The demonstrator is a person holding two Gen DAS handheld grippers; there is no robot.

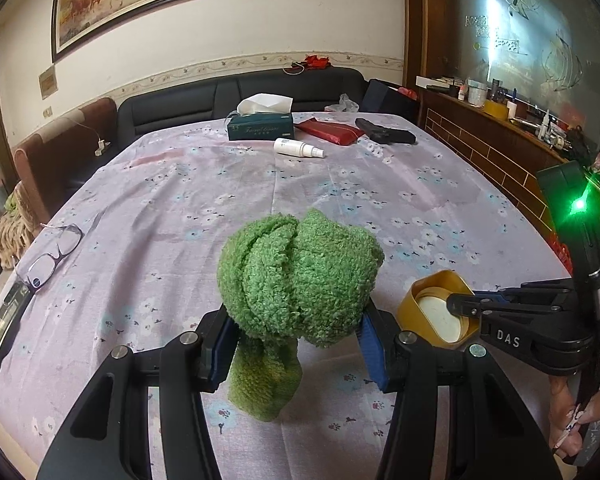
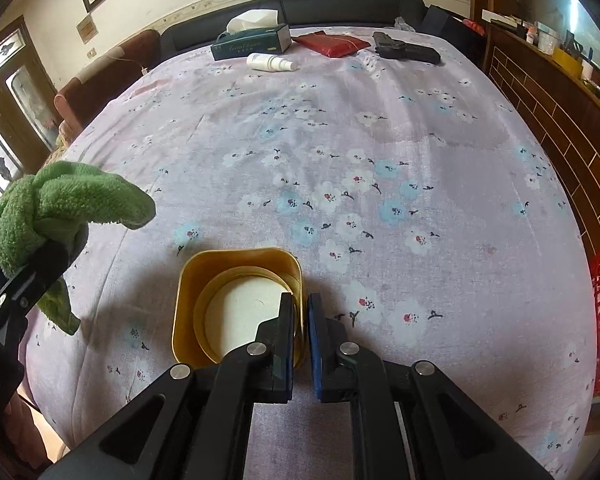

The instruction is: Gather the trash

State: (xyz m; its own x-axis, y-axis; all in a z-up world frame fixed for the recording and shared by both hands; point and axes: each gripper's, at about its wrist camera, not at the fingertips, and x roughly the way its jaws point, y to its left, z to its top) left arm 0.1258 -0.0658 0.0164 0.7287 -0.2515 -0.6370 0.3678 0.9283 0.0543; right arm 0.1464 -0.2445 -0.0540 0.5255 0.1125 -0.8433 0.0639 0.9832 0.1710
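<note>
Trash first: we count one green towel clamped in our left gripper and one gold tin pinched by its wall in our right gripper, both just above the floral tablecloth; beyond lie one tissue box and one spray bottle.

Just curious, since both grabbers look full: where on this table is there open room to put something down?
The wide middle of the tablecloth is bare, between the gold container up front and the tissue box row behind. The far edge is crowded; the glasses take the left edge.
</note>
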